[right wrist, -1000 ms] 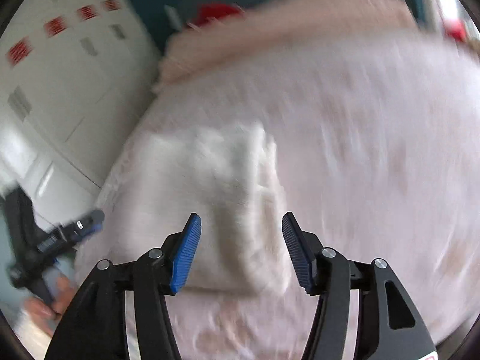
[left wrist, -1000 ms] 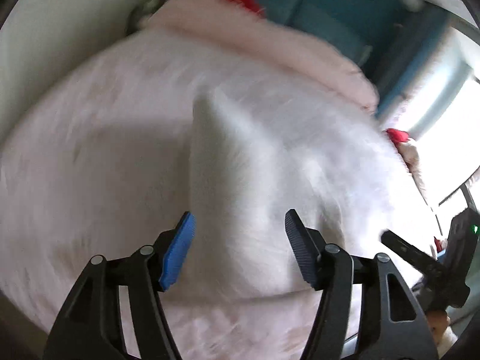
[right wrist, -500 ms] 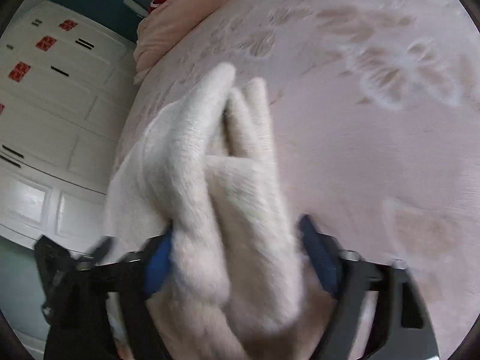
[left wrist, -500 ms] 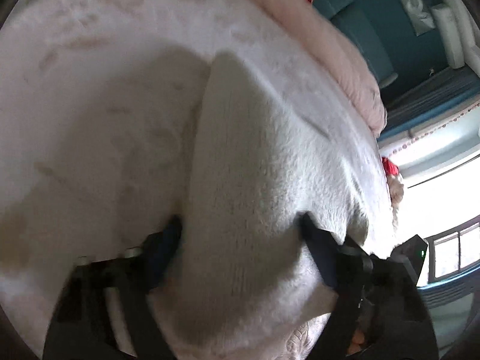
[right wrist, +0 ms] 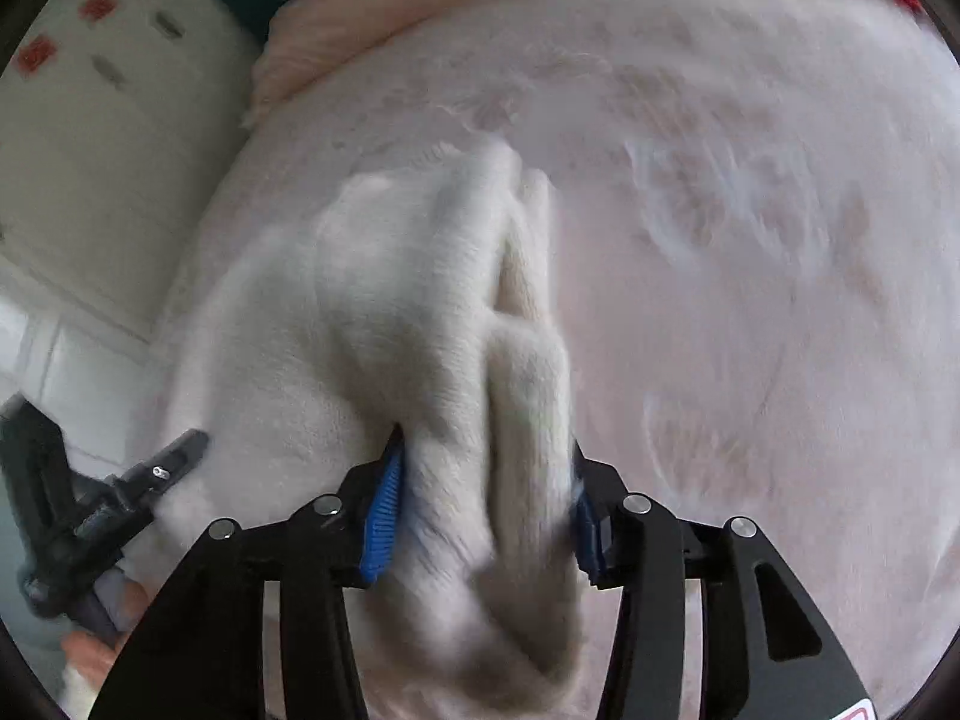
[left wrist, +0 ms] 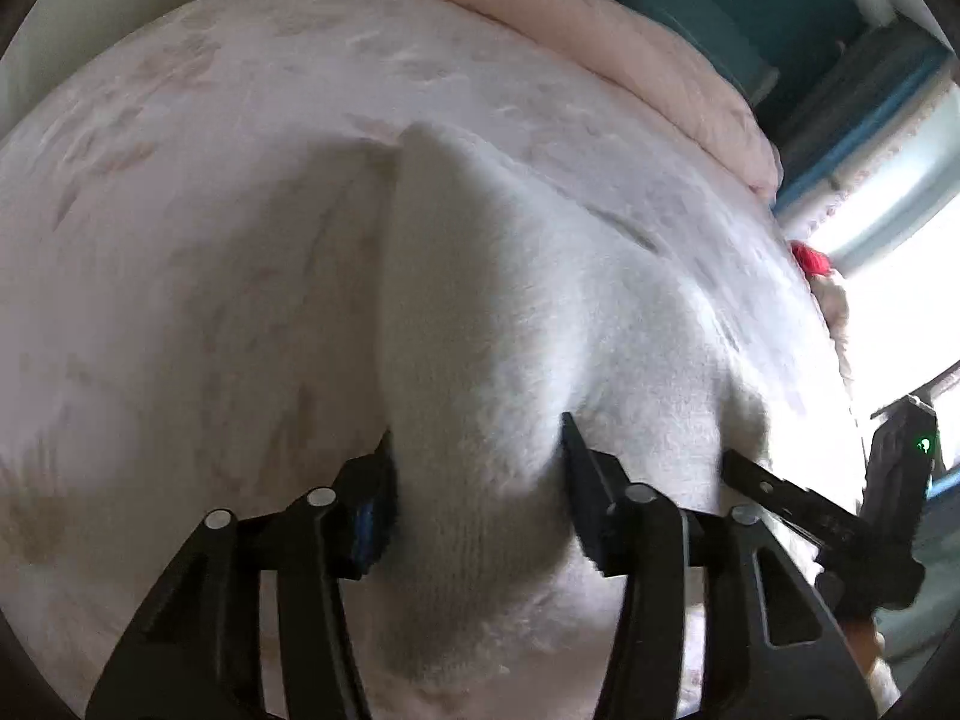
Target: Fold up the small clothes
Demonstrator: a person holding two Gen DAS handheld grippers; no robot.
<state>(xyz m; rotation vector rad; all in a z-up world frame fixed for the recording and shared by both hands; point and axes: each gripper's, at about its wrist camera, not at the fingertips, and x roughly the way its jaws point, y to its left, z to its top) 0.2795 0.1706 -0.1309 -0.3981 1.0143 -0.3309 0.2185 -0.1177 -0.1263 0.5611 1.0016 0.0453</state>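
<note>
A small cream knitted garment (left wrist: 480,324) is seen lying on a pale pink bedspread (left wrist: 180,240), bunched up towards both cameras. One side of it is gathered between the fingers of the left gripper (left wrist: 477,492), whose jaws are closing with the pads pressed into the knit, while the right gripper (right wrist: 486,510) is bearing on a thick folded bundle of the same cloth (right wrist: 420,300), its jaws opening slightly. A folded pink quilt (left wrist: 600,30) is seen along the far edge of the bed
</note>
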